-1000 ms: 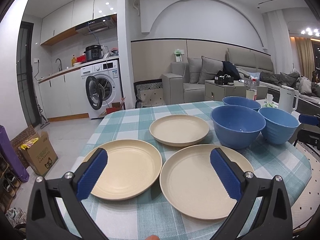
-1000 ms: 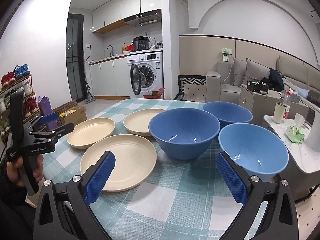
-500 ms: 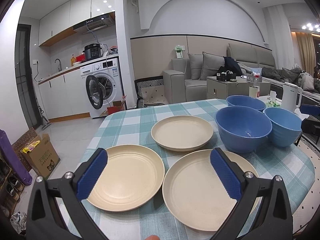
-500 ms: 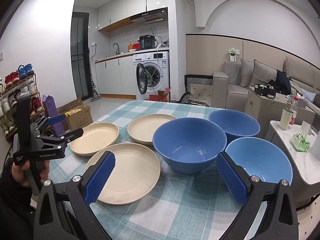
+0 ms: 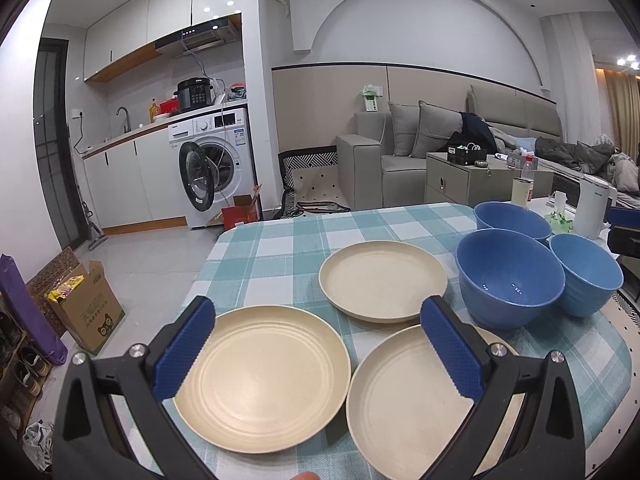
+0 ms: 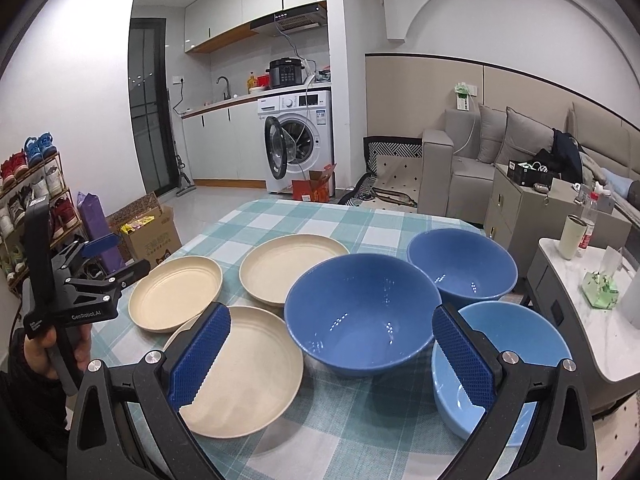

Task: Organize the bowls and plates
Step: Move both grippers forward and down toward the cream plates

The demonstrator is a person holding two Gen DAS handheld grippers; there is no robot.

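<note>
Three cream plates lie on the checked tablecloth: a near-left plate (image 5: 260,376), a near-right plate (image 5: 408,404) and a far plate (image 5: 382,280). Three blue bowls stand to their right: a large dark bowl (image 6: 360,312), a far dark bowl (image 6: 464,264) and a light blue bowl (image 6: 508,364). My left gripper (image 5: 316,348) is open and empty above the two near plates. My right gripper (image 6: 332,356) is open and empty above the near-right plate (image 6: 248,368) and the large bowl. The left gripper also shows at the left of the right wrist view (image 6: 108,256).
The table (image 5: 280,240) has a rounded edge, with floor to the left. A cardboard box (image 5: 86,312) stands on the floor at left. A side table (image 6: 592,308) with a cup and a kettle (image 5: 592,212) stands right of the bowls. A washing machine and sofa are behind.
Both grippers have risen and tilted down a little, so the plates and bowls sit lower in each view. Both stay open and nothing on the table has moved.
</note>
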